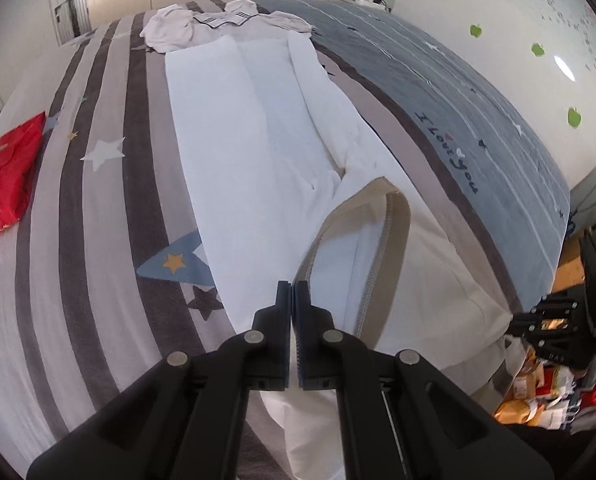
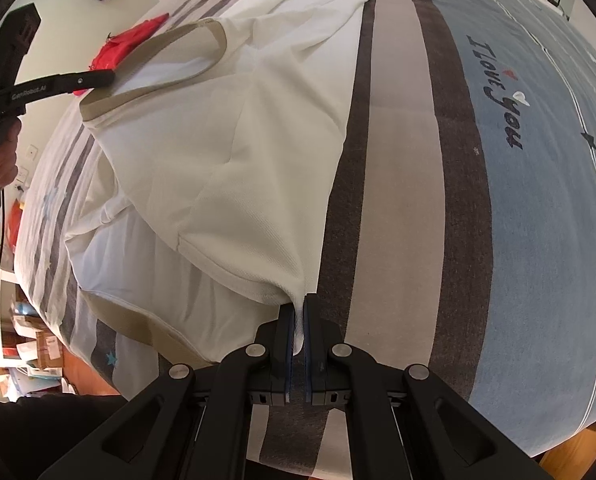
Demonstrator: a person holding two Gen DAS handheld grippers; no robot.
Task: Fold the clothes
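Note:
White trousers lie lengthwise on the striped bed, legs stretching away, waist end nearest me. Their beige waistband is lifted and gapes open. My left gripper is shut on the left side of the waistband. My right gripper is shut on the waist's right corner of the trousers, cloth pinched between its pads. The left gripper also shows in the right wrist view, pinching the beige band. The right gripper shows at the right edge of the left wrist view.
A pale sailor-collar top lies crumpled beyond the trouser legs. A red garment lies at the bed's left edge. The bed cover is striped grey and blue. Cluttered floor and boxes lie past the bed's near edge.

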